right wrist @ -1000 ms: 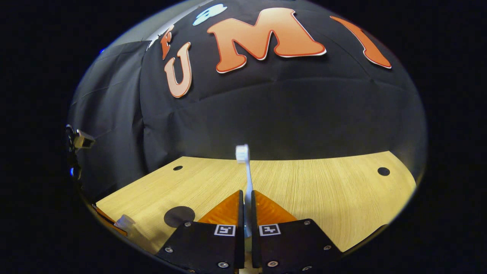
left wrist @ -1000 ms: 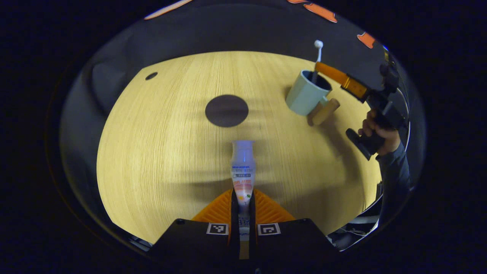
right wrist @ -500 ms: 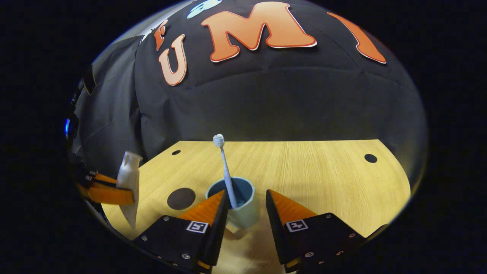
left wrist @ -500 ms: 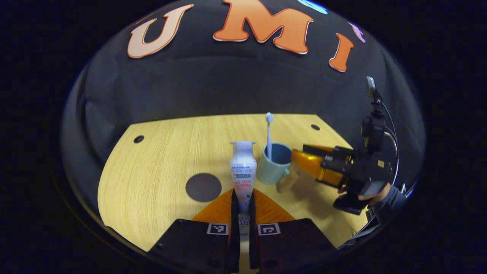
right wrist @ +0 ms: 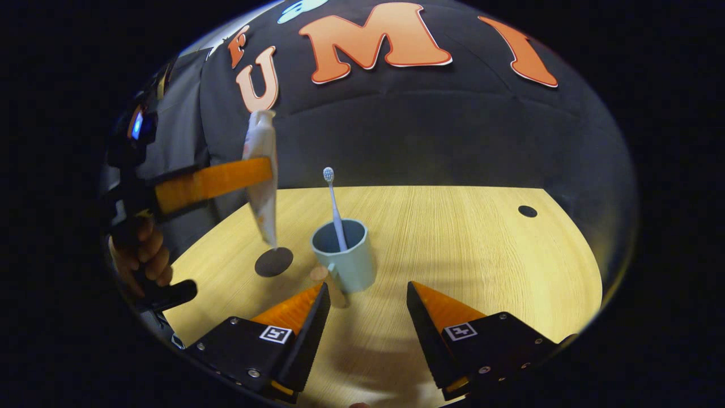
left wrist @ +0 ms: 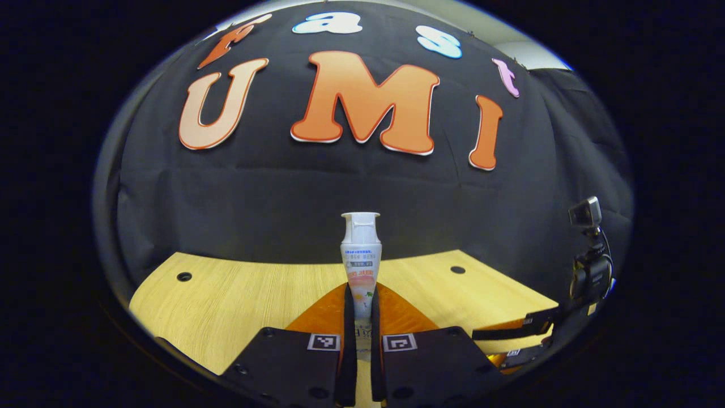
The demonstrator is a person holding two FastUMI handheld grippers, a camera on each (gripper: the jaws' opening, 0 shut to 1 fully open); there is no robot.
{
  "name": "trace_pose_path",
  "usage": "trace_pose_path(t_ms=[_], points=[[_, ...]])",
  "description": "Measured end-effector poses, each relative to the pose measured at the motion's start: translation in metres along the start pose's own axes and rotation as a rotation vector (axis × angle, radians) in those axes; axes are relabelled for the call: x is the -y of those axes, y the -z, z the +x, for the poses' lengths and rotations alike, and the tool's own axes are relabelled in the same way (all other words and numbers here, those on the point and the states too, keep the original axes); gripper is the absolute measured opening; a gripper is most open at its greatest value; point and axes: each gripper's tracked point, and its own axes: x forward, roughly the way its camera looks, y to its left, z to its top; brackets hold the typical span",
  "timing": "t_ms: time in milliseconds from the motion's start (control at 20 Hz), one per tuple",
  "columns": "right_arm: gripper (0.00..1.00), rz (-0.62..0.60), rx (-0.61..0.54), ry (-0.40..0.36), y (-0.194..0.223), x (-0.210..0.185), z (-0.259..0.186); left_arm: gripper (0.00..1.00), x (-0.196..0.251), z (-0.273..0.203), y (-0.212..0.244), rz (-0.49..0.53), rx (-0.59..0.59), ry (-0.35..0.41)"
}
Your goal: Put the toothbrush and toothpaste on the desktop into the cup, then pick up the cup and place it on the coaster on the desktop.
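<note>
Left tool (left wrist: 361,309) clamped on upright toothpaste (left wrist: 361,258), raised above desktop (right wrist: 453,238); right tool (right wrist: 365,292) wide apart, empty, near cup (right wrist: 345,258).

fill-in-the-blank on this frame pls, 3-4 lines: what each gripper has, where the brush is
1. The left gripper is shut on the ____.
2. The toothbrush stands in the cup with its bristle head pointing ____.
3. The right gripper has its jaws ____, with nothing between them.
4. The cup stands on the desktop, ____ the dark round coaster, not on it.

Missing words: toothpaste; up; open; beside
</note>
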Motion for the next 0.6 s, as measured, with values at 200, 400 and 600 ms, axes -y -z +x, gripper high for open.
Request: trace_pose_path(t_ms=[200, 400, 600], points=[[0.83, -0.015, -0.005, -0.018, 0.007, -0.004, -0.015, 0.13, 0.016, 0.013, -0.013, -0.044, 0.091, 0.022], [0.83, 0.005, -0.019, -0.015, 0.015, 0.001, -0.027, 0.13, 0.036, 0.030, 0.004, -0.032, 0.149, 0.044], [0.83, 0.008, -0.014, -0.001, 0.017, 0.009, -0.030, 0.13, 0.042, 0.043, 0.036, 0.016, 0.110, 0.038]])
